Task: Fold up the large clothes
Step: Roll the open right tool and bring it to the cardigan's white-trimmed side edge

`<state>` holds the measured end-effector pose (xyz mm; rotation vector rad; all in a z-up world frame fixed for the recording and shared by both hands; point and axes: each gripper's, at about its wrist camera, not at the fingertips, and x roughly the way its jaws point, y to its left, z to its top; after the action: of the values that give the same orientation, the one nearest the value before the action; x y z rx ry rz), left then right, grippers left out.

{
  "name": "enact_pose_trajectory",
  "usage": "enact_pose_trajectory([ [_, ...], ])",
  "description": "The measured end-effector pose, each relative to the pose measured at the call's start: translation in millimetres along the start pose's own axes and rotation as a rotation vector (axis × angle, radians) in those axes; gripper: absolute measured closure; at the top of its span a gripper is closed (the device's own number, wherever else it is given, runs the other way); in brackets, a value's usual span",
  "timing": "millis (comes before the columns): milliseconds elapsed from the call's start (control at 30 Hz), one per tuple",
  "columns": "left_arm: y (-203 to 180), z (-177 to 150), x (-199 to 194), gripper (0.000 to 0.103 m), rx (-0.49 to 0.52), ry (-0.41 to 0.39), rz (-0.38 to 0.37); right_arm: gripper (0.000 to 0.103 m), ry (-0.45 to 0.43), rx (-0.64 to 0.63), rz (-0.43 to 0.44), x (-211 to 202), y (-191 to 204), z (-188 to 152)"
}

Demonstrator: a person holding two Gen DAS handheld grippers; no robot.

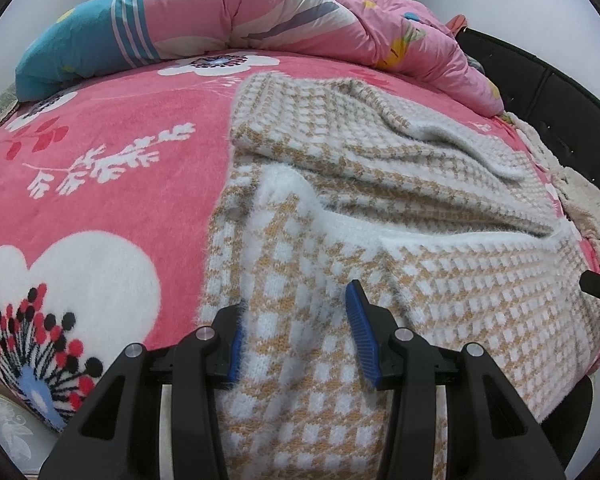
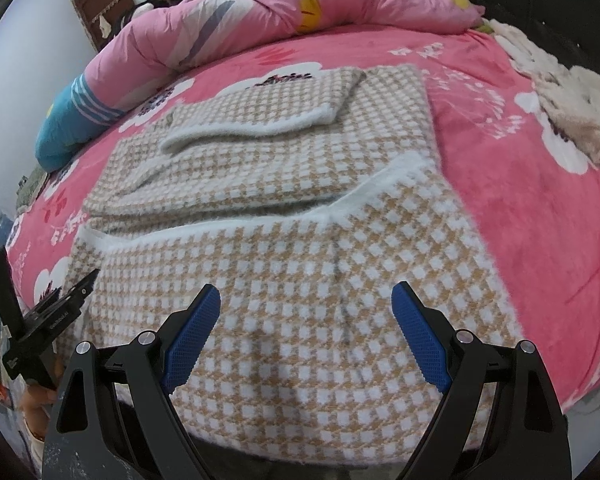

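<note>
- Sweater point(image 2: 284, 248): fuzzy knit in tan-and-white houndstooth with white trim, spread on the pink floral blanket point(image 1: 100, 184); near hem hangs over the bed's front edge, under both sets of jaws.
- Handling, judged: soft, limp, fairly light but bulky; the fuzzy pile should grip well in the pads; will sag and drag if lifted by 1 point only.
- Hold, judged: the 2 near corners of the hem, or the folded edge just ahead of the jaws.
- Layout: 1 sleeve point(image 2: 260, 120) folded across the body, well ahead of the right jaws; long axis runs from the jaws away toward the far quilt point(image 2: 260, 4), hem nearest.
- Left gripper point(image 1: 296, 336): jaws part-spread, knit bunched between them; pressing or not, cannot tell.
- Right gripper point(image 2: 306, 332): jaws spread wide above the cloth, holding nothing.
</note>
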<state>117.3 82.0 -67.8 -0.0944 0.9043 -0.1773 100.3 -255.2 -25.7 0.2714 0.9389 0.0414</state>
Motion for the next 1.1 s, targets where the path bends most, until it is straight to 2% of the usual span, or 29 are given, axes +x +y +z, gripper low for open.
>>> enact_pose_trajectory([
  [300,-7,0,1,0.058,0.018,0.009,0.038,0.019,-0.07,0.061,0.08,-26,-39,10],
  [467,-14,0,1,0.058,0.048,0.016,0.075,0.019,-0.106,0.125,0.228,-35,-70,30],
  [567,-16,1,1,0.058,0.058,0.023,0.094,0.023,-0.081,0.168,0.332,-26,-85,40],
  [833,-24,3,3,0.058,0.084,0.037,0.147,0.033,-0.021,0.274,0.473,13,-115,68],
  [967,-28,2,2,0.058,0.085,0.042,0.165,0.033,0.069,0.302,0.531,34,-127,68],
  [1033,-29,2,2,0.058,0.085,0.042,0.17,0.033,0.093,0.297,0.551,34,-127,64],
  [1100,-29,2,2,0.058,0.085,0.042,0.173,0.033,0.105,0.298,0.607,27,-129,57],
])
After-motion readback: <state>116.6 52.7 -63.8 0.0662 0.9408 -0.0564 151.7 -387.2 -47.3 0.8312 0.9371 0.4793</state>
